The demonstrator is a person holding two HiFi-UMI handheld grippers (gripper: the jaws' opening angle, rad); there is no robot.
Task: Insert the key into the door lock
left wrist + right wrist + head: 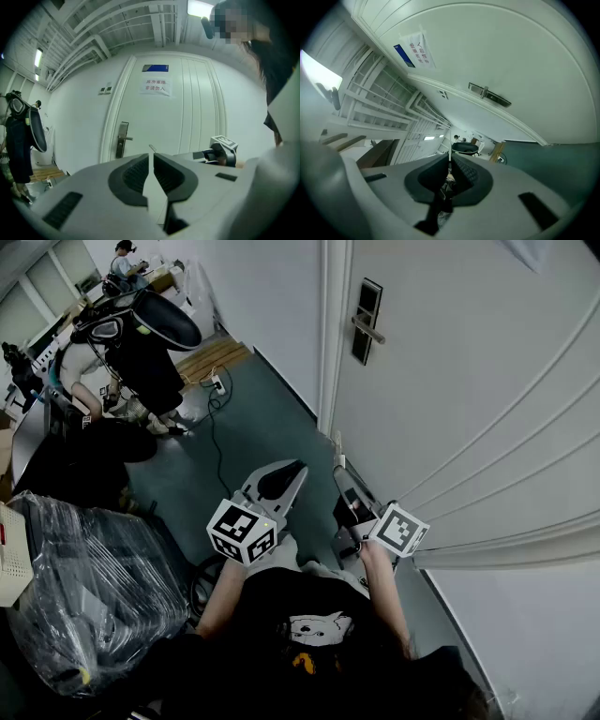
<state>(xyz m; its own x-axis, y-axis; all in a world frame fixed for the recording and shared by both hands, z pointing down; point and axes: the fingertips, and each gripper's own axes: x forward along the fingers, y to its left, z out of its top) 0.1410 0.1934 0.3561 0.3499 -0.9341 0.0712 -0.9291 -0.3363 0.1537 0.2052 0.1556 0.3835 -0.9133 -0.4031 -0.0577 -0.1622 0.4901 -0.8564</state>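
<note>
Holds light, stiff, slippery key (449,148) in clamped right tongs (449,158), best gripped by the bow; with left tongs (152,155) closed, perhaps on a sliver (152,148).

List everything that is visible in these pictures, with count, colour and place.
door: one, white, right.
door lock: one, dark plate, silver handle, door's left edge.
paper notice: one, white, upper door.
key: one, metal, between the jaws of the right gripper.
plastic-wrapped bundle: one, dark, lower left.
power strip: one, white, on the green floor.
other people: two, upper left.
left gripper: one, grey, jaws together.
right gripper: one, grey, shut on the key.
</note>
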